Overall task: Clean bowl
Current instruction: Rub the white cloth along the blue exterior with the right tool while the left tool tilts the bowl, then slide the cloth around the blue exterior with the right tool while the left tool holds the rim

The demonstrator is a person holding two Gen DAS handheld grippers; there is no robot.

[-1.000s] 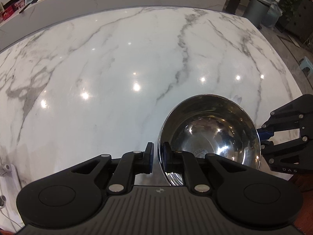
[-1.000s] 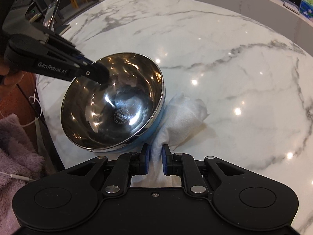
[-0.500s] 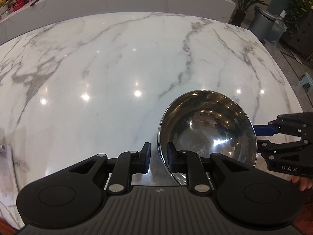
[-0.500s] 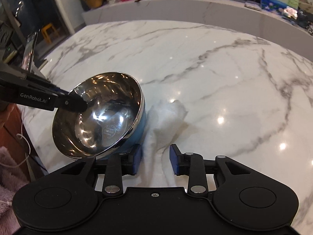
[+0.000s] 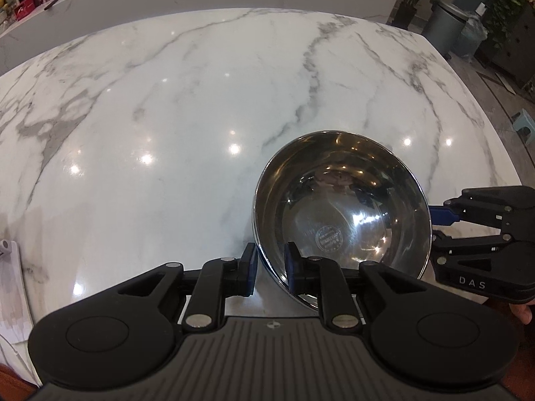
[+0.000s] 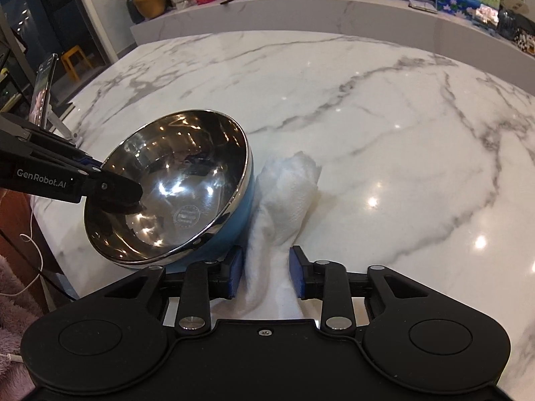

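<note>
Just beside the tilted bowl, right hand-held gripper apart around white cloth; left hand-held gripper clamped on bowl's rim.

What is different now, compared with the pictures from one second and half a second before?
The right tool, whose jaws were nearly shut one second ago, spread them around the white cloth. The jaws are now closing with the cloth between them, not yet squeezed. The left tool widened its jaws slightly. Unchanged: it stays on the rim of the tilted bowl, and the cloth lies beside the bowl on the marble table.
</note>
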